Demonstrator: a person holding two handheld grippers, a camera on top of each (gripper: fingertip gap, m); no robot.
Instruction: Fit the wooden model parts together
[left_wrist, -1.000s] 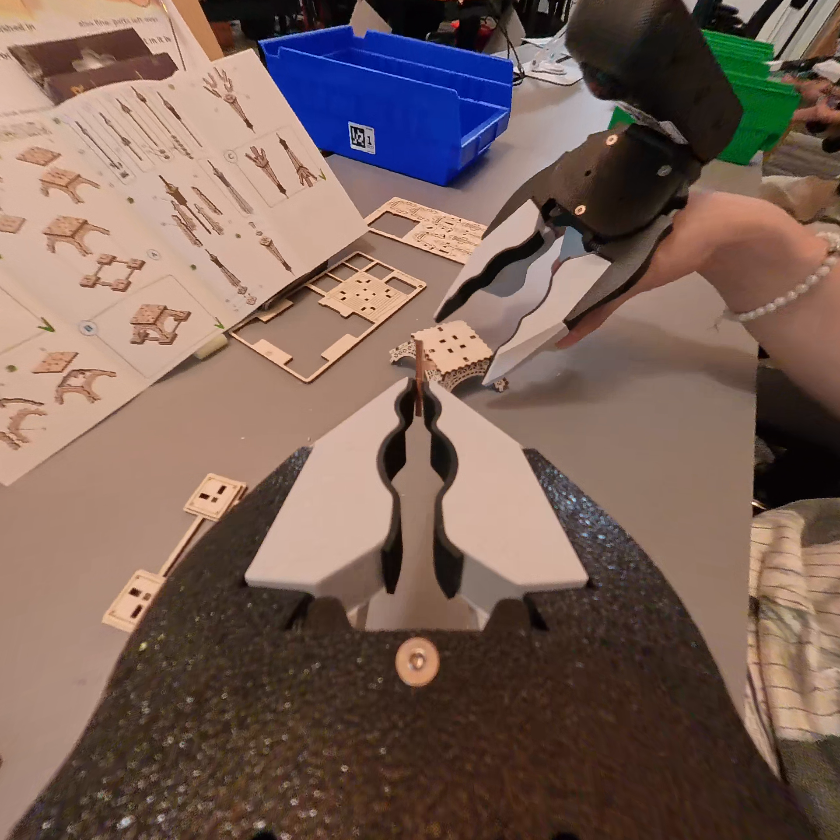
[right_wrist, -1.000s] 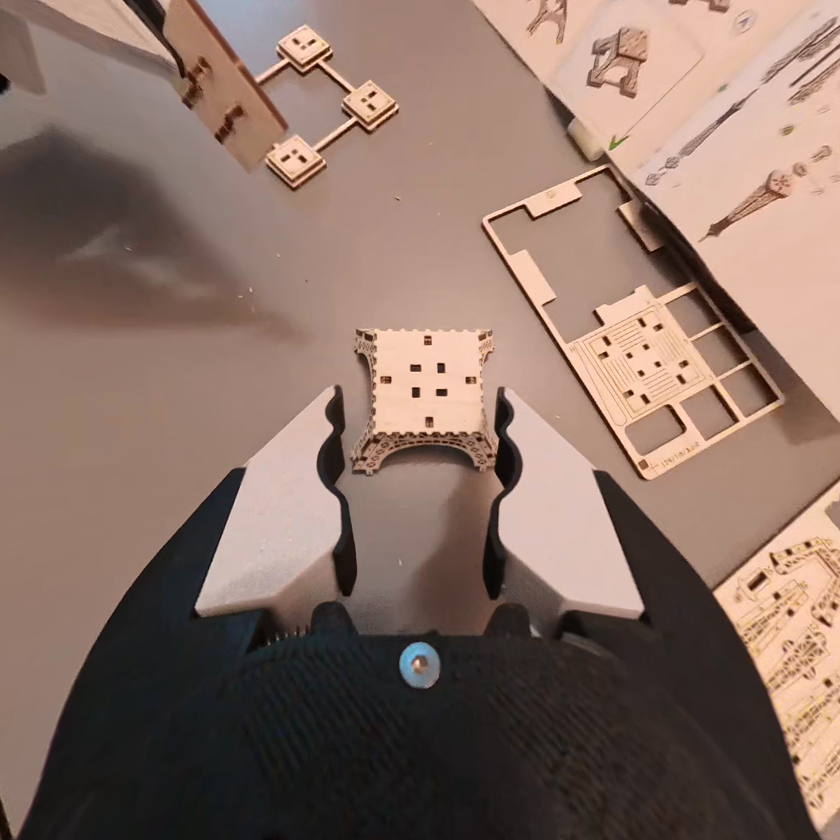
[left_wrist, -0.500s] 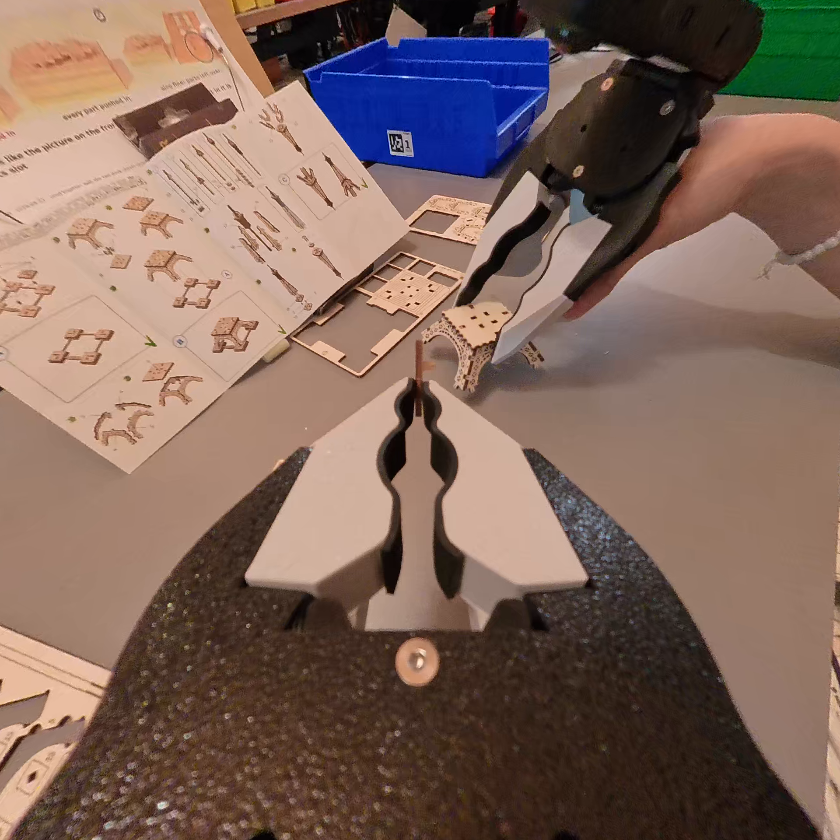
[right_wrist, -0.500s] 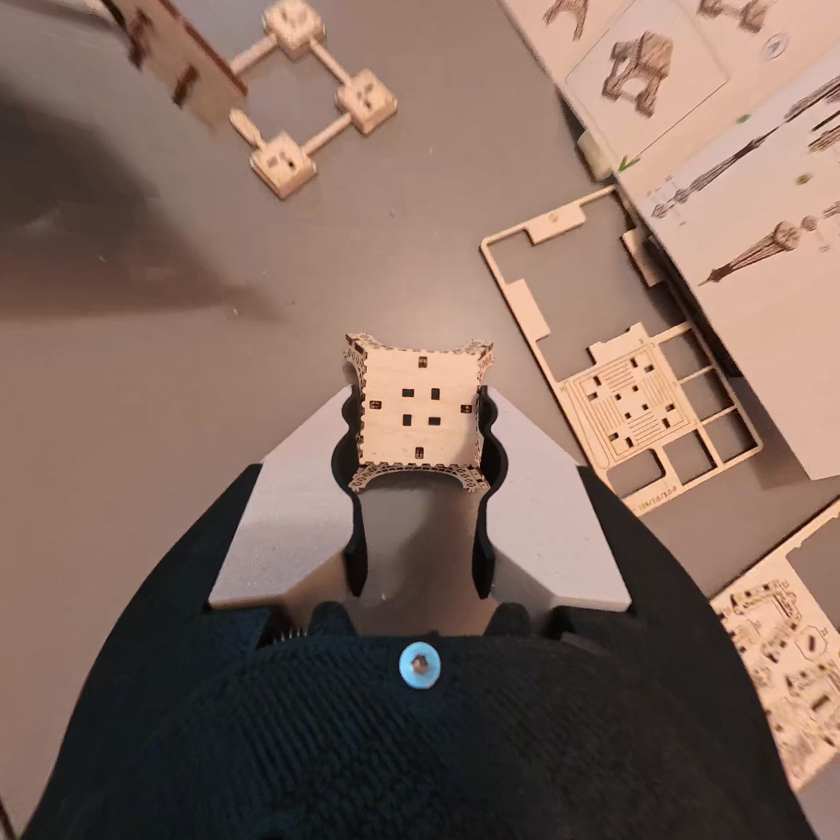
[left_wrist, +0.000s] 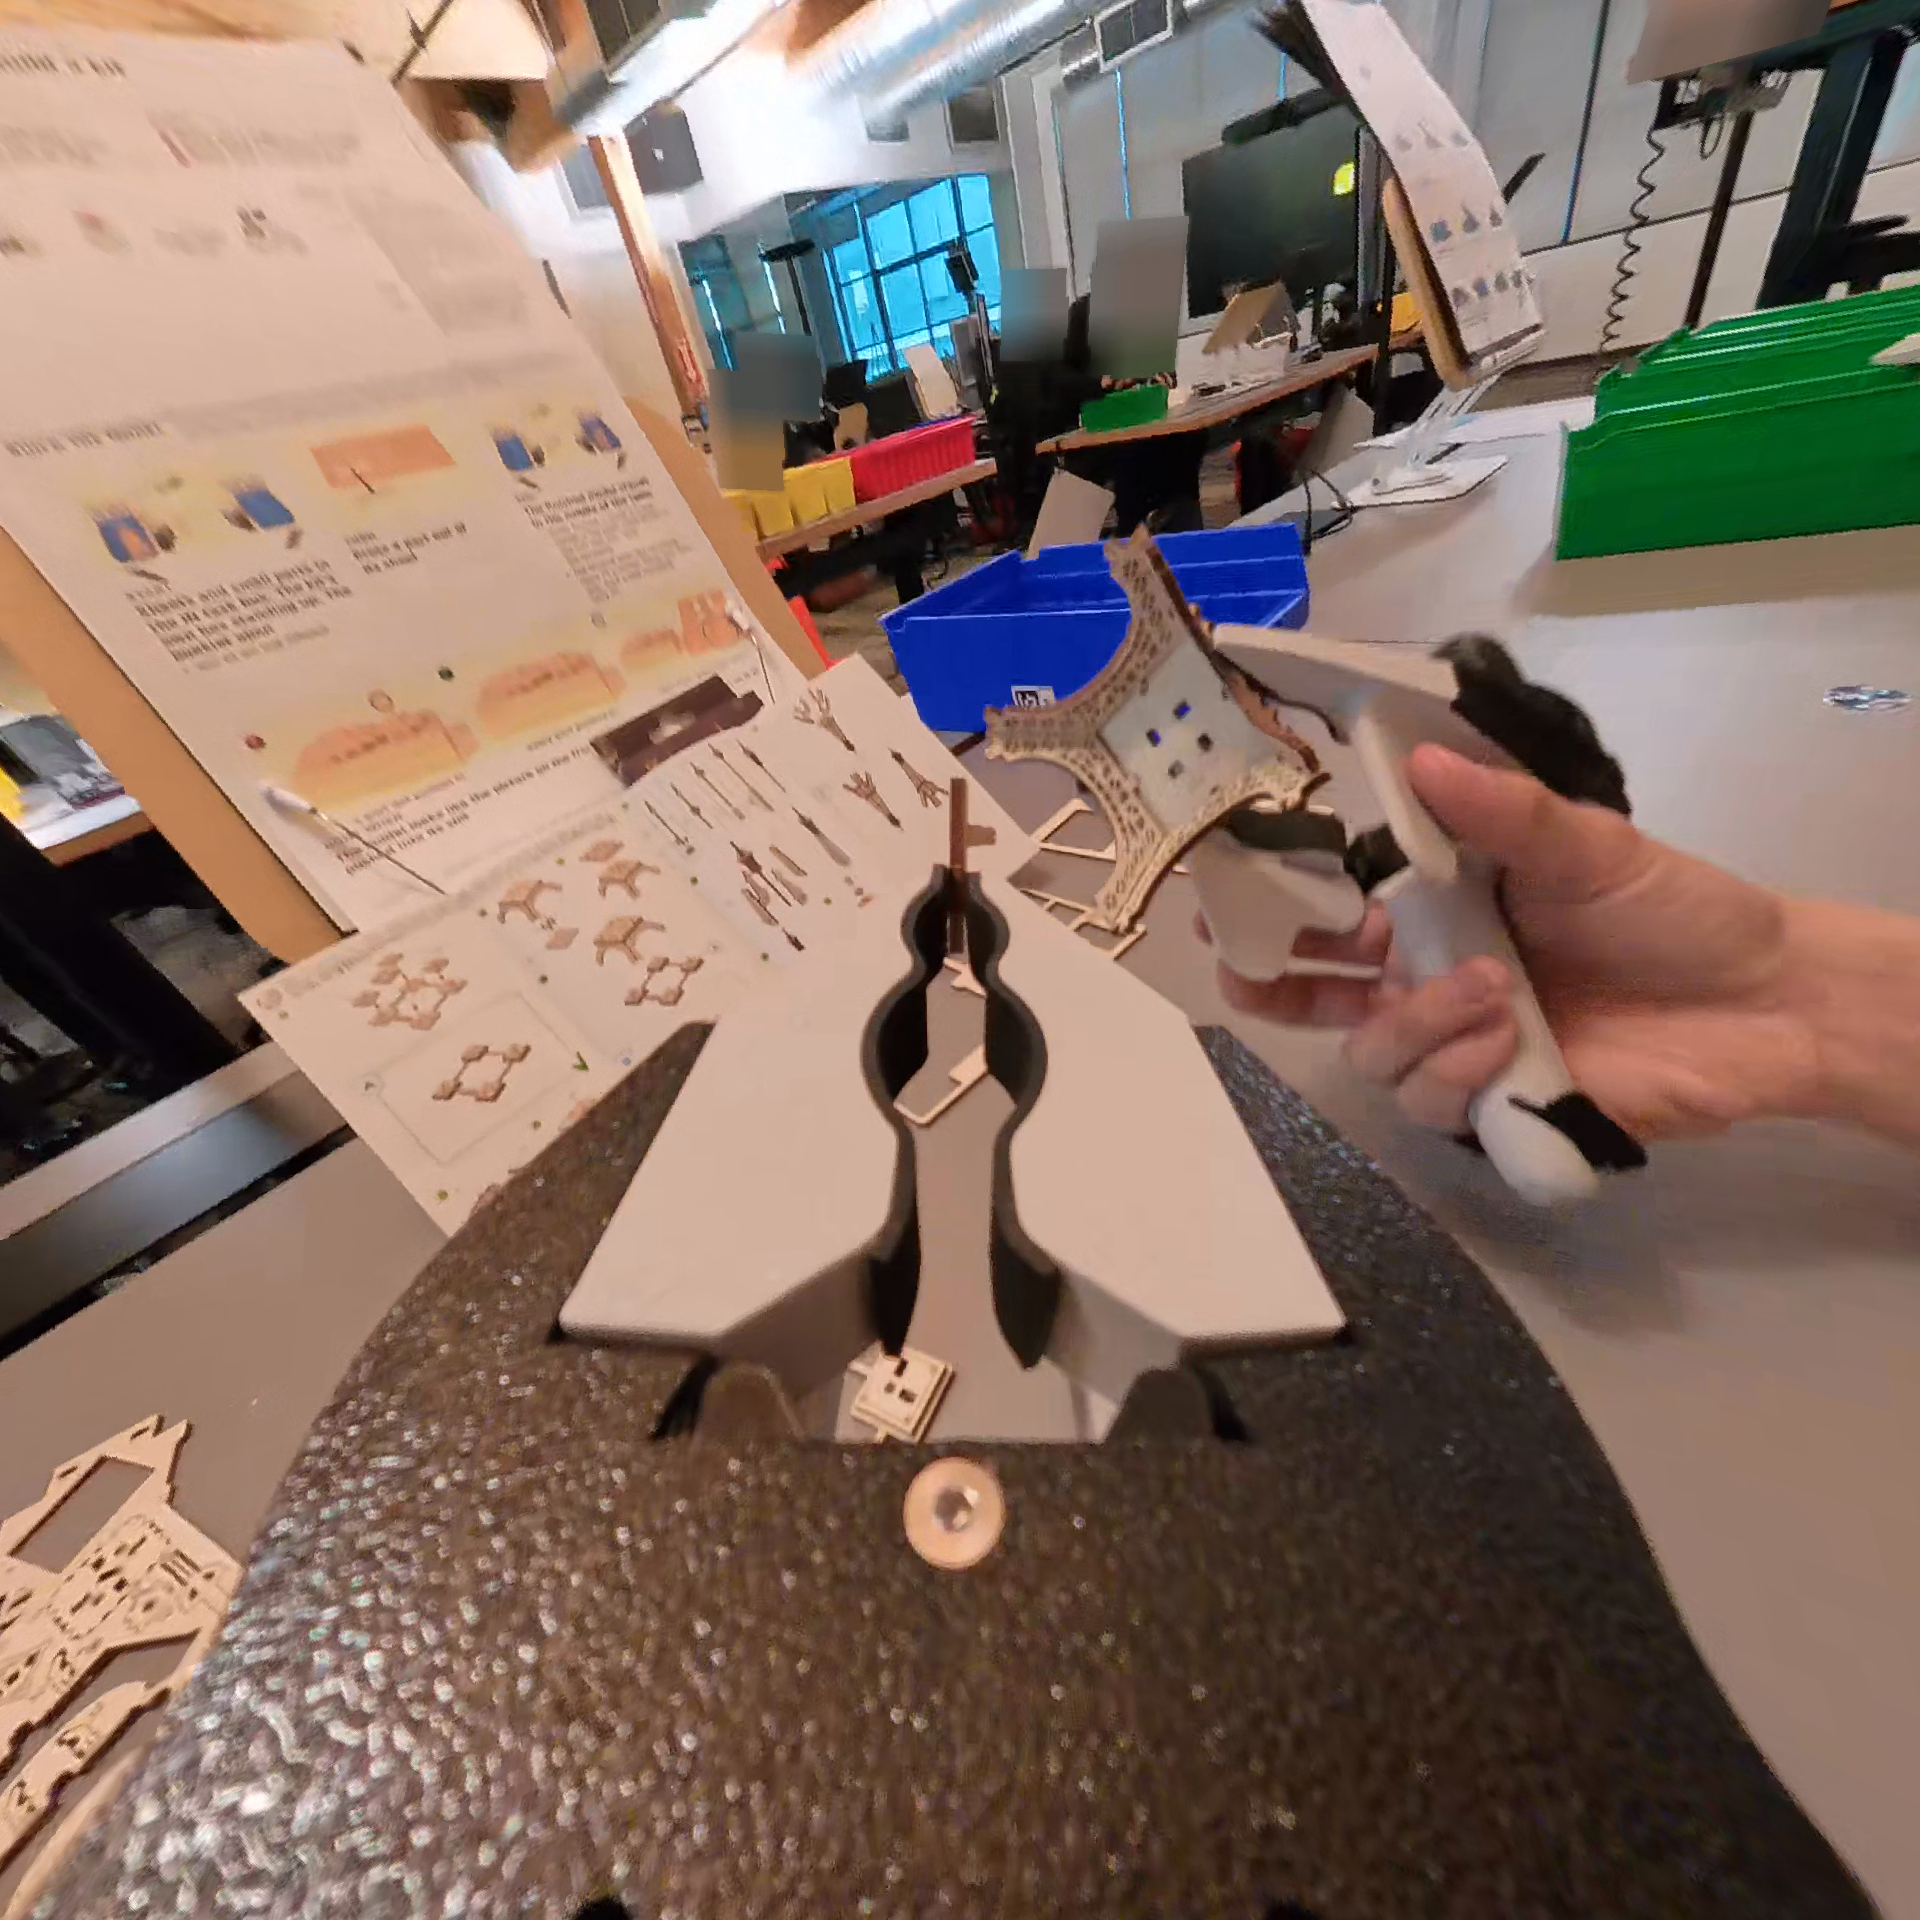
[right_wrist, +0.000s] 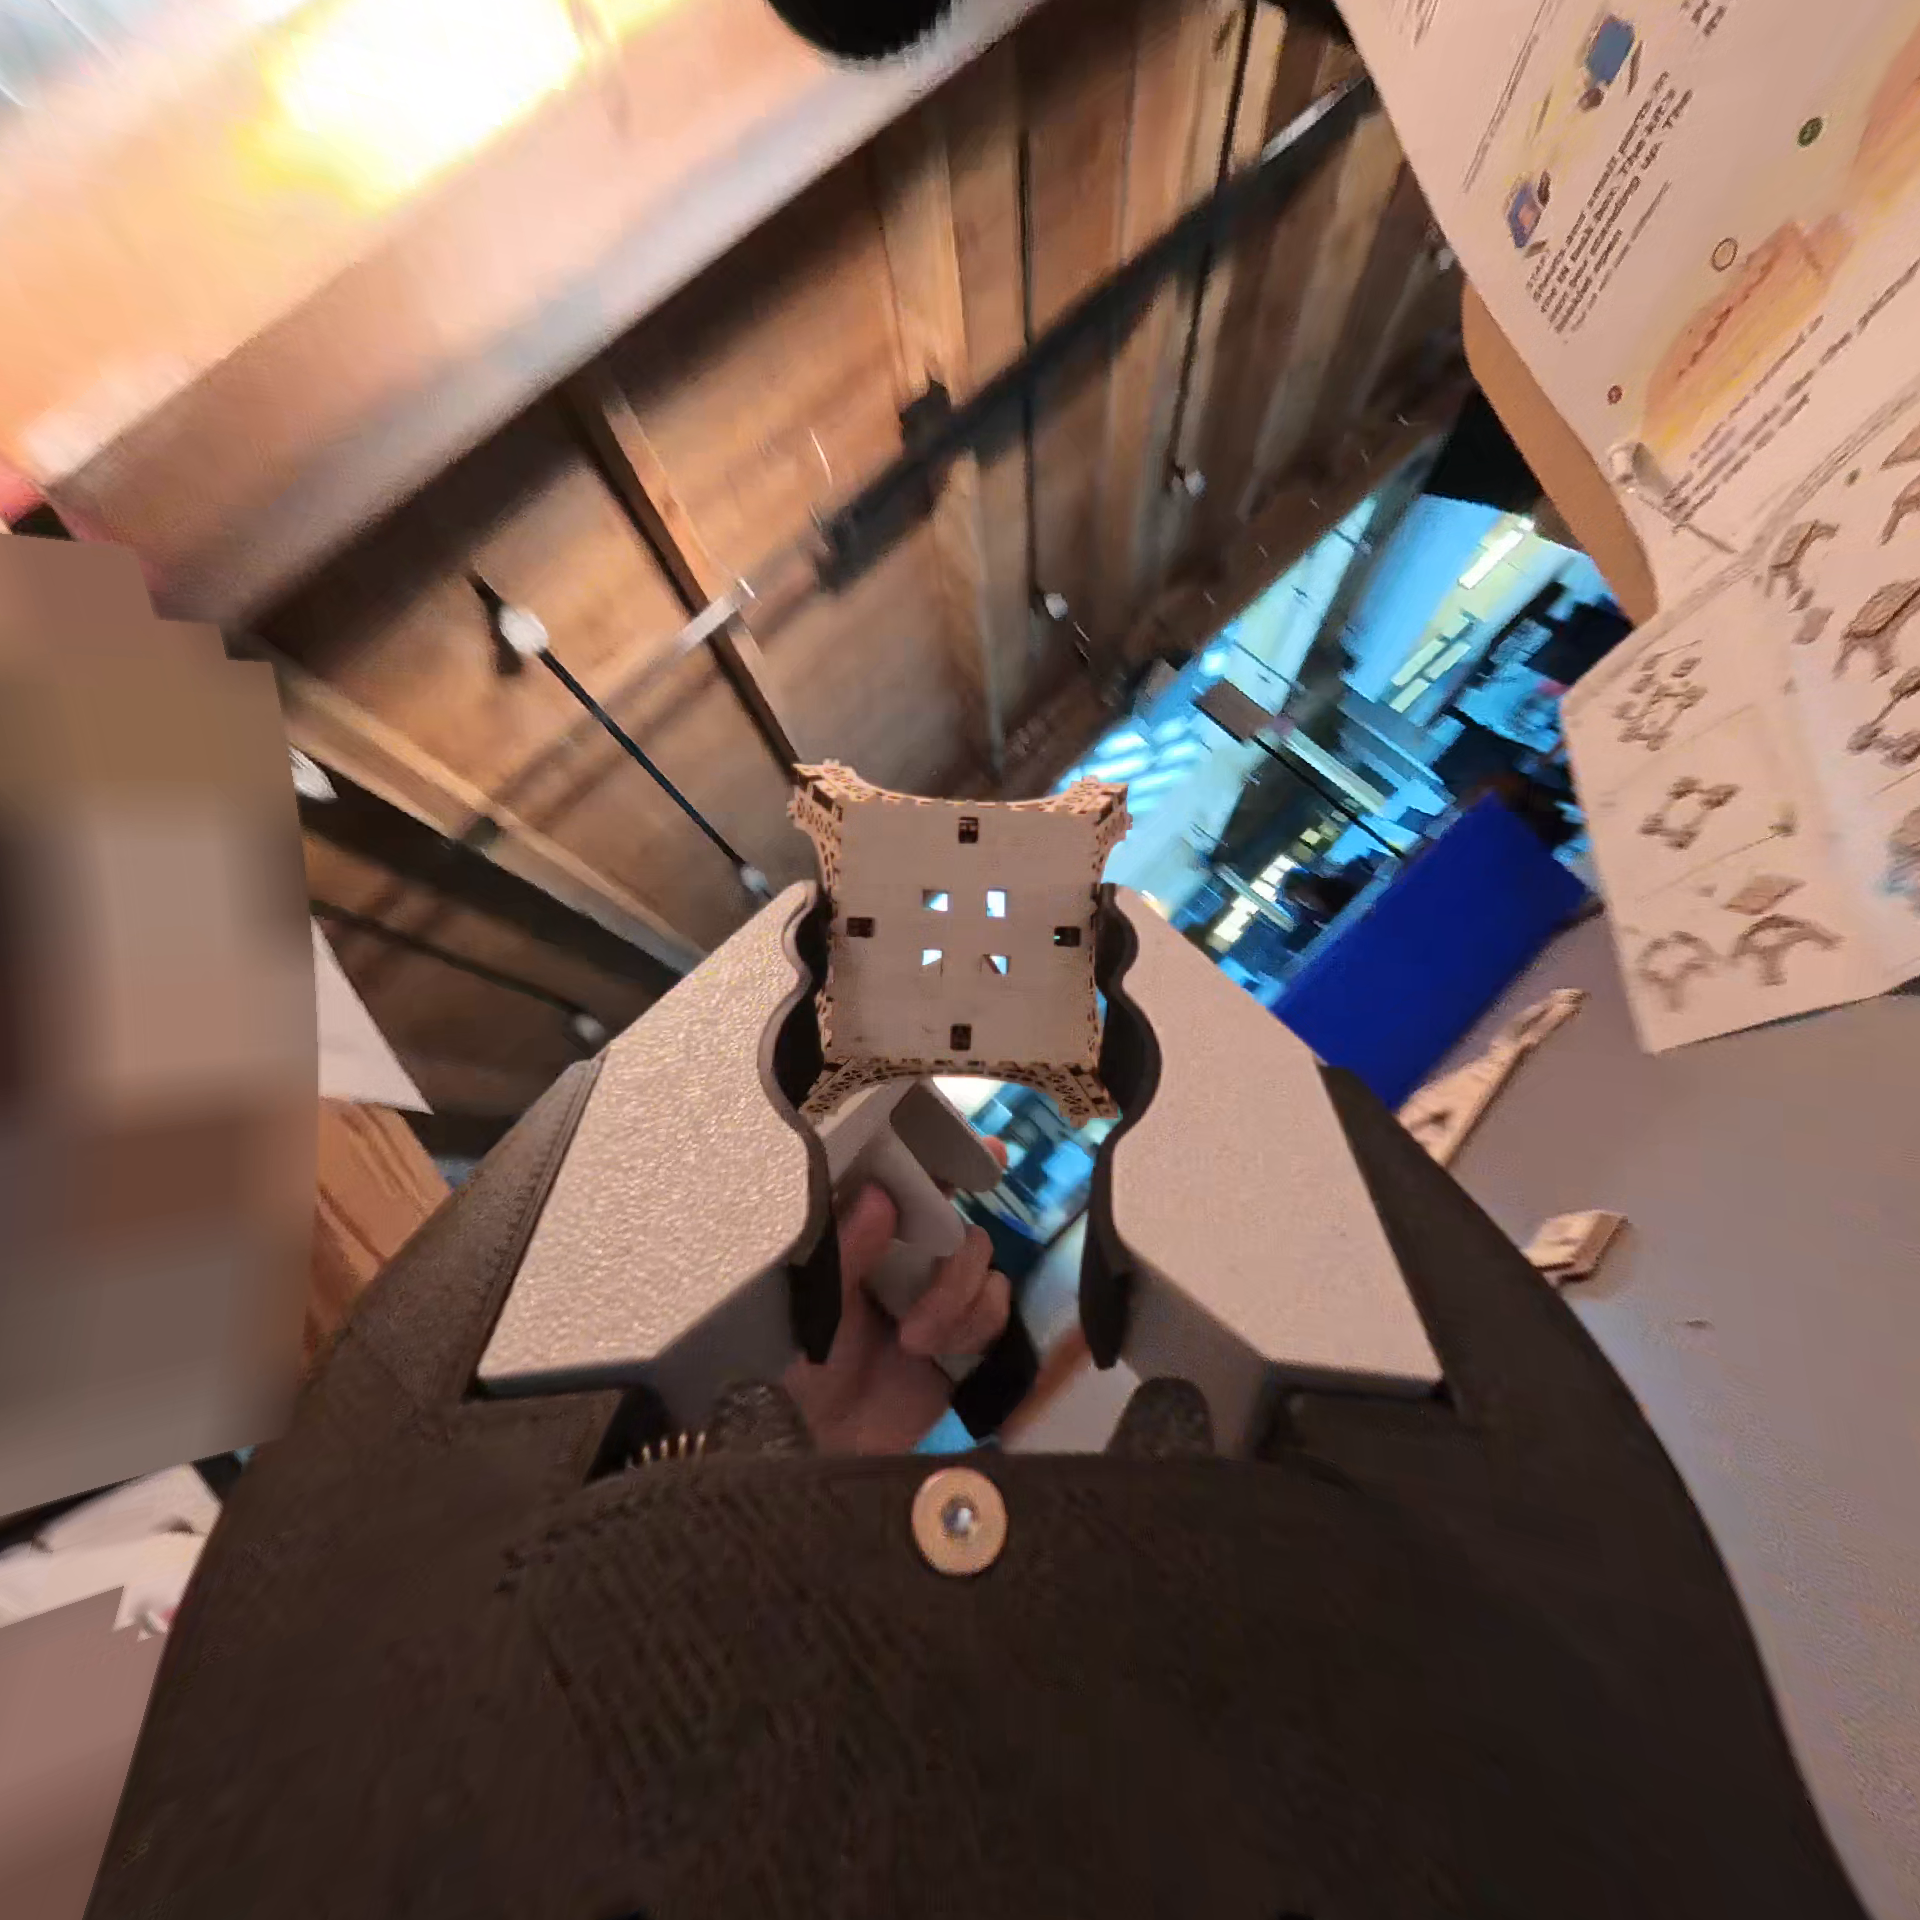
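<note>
My left gripper (left_wrist: 956, 902) is shut on a thin flat wooden part (left_wrist: 956, 847), seen edge-on and sticking up past the fingertips. My right gripper (right_wrist: 961, 951) is shut on the square wooden arched base (right_wrist: 961, 997) with four small slots, held in the air and tilted up toward the ceiling. In the left wrist view the right gripper (left_wrist: 1236, 769) holds the base (left_wrist: 1143, 740) on its side to the right of and beyond my left fingertips, its hollow underside facing left, with a gap between the two parts. A hand (left_wrist: 1621, 966) grips its handle.
Instruction sheets (left_wrist: 436, 644) stand propped at the left. A blue bin (left_wrist: 1039, 634) is behind the base, green bins (left_wrist: 1745, 447) at far right. Wooden part sheets (left_wrist: 83, 1579) lie at lower left. A small square piece (left_wrist: 904, 1392) lies on the grey table (left_wrist: 1714, 1299). My hands' fingertips stand some 9 cm from each other. The small square piece (left_wrist: 904, 1392) is about 20 cm from both grippers' fingertips.
The right gripper closed on the arched base, lifted it off the table and turned it on its side. The left gripper tilted upward with its thin part still held.
</note>
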